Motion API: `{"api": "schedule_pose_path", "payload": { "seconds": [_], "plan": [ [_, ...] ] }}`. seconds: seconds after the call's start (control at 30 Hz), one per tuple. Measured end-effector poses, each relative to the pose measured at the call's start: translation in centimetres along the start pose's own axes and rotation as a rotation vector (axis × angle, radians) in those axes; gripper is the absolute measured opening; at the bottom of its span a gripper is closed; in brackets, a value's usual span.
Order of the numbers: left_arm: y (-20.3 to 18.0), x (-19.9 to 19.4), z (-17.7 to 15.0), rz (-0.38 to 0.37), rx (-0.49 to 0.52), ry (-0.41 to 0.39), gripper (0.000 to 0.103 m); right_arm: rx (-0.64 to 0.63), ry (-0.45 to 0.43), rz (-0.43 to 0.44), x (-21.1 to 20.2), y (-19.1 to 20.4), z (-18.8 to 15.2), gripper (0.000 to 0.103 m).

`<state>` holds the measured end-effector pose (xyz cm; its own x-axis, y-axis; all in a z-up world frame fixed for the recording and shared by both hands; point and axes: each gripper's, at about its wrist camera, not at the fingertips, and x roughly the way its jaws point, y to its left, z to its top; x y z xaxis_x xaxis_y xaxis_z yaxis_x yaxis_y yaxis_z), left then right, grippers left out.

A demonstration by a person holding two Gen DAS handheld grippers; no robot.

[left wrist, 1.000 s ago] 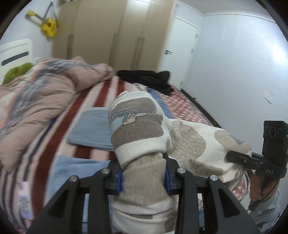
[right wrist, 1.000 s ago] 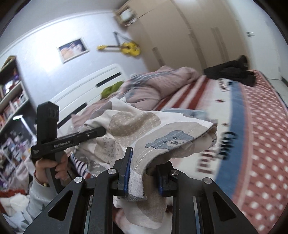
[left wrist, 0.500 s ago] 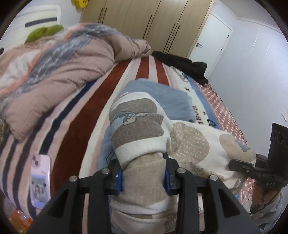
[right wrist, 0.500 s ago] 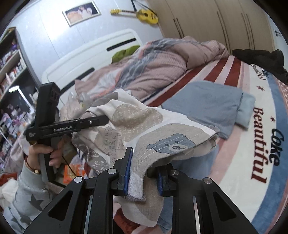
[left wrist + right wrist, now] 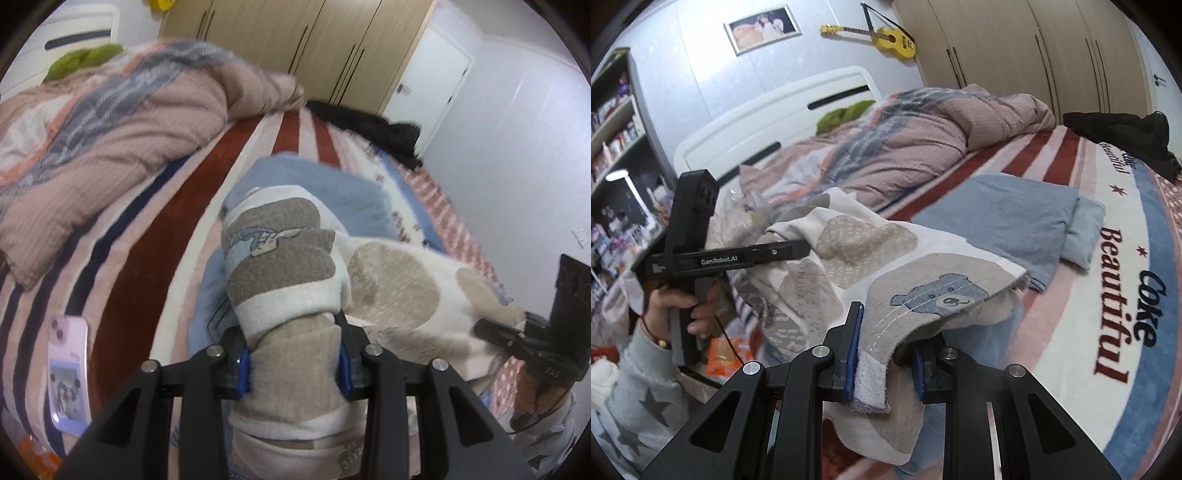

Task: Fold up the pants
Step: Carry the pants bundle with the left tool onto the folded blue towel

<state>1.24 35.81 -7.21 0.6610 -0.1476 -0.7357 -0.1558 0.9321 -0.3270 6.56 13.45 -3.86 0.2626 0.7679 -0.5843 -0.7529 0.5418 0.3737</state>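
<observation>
Folding partly done: left gripper point(image 5: 293, 363) and right gripper point(image 5: 884, 363) both clenched on bunched pants point(image 5: 871, 251), not yet laid on near bed point(image 5: 1108, 314).

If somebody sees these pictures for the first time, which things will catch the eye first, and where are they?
First come the cream pants with bear patches, stretched in the air between the left gripper and the right gripper, both jaws closed on the cloth. Under them lies a striped blanket with big letters. A yellow guitar hangs on the far wall.
</observation>
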Motion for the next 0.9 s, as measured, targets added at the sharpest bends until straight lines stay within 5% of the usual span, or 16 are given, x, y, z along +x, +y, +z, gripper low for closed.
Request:
{"api": "schedule_pose_path", "payload": {
  "seconds": [0.1,0.23,0.37,0.57,0.7,0.9],
  "plan": [
    [1.0,1.5,-0.9,0.025,-0.015,0.042,0.044,0.010,0.045,-0.026,0.8,-0.7,-1.1,0.018],
    [1.6,1.3,-1.5,0.094,-0.004,0.049,0.065,0.022,0.100,-0.038,1.8,-1.2,-2.6,0.032],
    [1.0,-0.8,-1.1,0.149,0.025,0.019,0.064,0.025,0.096,-0.077,0.9,-1.8,-2.6,0.053],
    [-1.2,-4.2,1.1,0.142,0.080,-0.107,0.064,-0.097,-0.059,-0.200,-3.7,-0.6,-0.6,0.060],
    [-2.0,-2.5,1.3,0.084,0.091,-0.079,0.065,-0.128,-0.158,-0.128,-4.5,0.4,1.0,0.060],
    [0.4,1.1,-0.5,0.128,0.059,-0.005,0.064,-0.166,-0.015,-0.068,0.6,0.2,0.1,0.060]
  ]
}}
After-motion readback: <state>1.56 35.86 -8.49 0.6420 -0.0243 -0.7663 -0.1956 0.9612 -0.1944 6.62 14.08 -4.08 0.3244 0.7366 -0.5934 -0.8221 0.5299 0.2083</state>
